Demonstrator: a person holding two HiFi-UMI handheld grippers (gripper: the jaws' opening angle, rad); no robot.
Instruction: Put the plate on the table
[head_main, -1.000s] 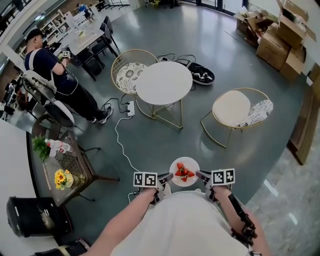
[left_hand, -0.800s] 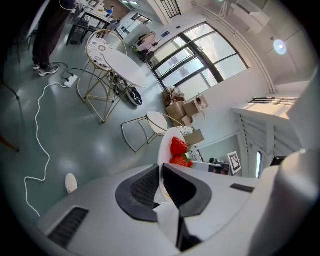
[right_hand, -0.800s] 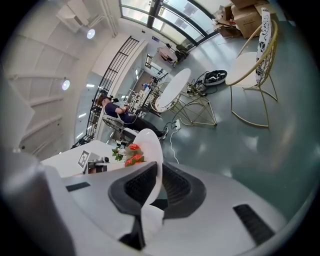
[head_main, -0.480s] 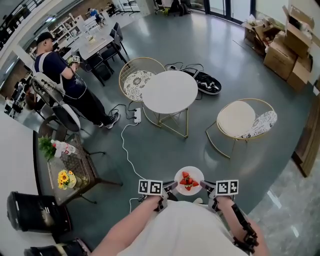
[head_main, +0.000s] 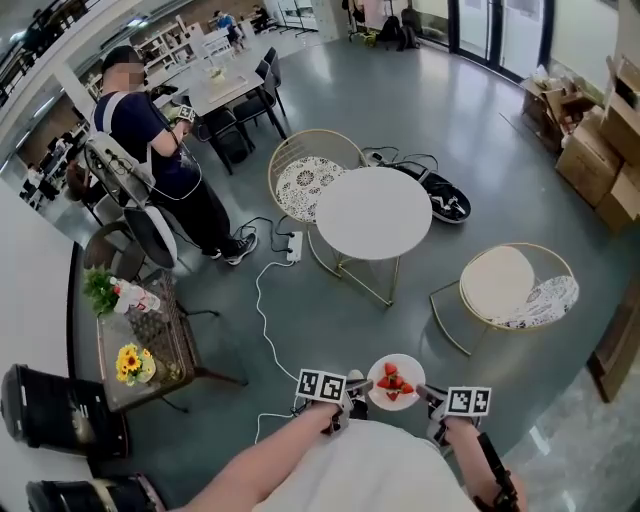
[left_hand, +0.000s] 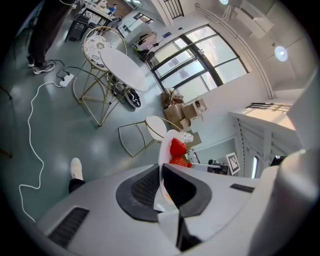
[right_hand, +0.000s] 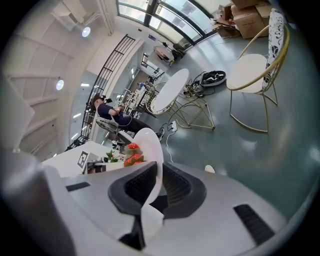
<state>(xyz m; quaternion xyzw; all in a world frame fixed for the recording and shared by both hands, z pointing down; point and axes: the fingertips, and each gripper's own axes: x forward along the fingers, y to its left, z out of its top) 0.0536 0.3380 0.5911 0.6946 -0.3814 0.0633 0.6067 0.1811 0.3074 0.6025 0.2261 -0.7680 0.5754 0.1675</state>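
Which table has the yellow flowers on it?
The dark side table at the left holds the yellow flowers; the round white table is bare.

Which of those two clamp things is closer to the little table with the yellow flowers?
Left. The left gripper grips the plate at the edge facing the flower table; the right gripper grips the opposite edge, farther from it.

plate (head_main: 409, 367) well apart from round table (head_main: 373, 212)
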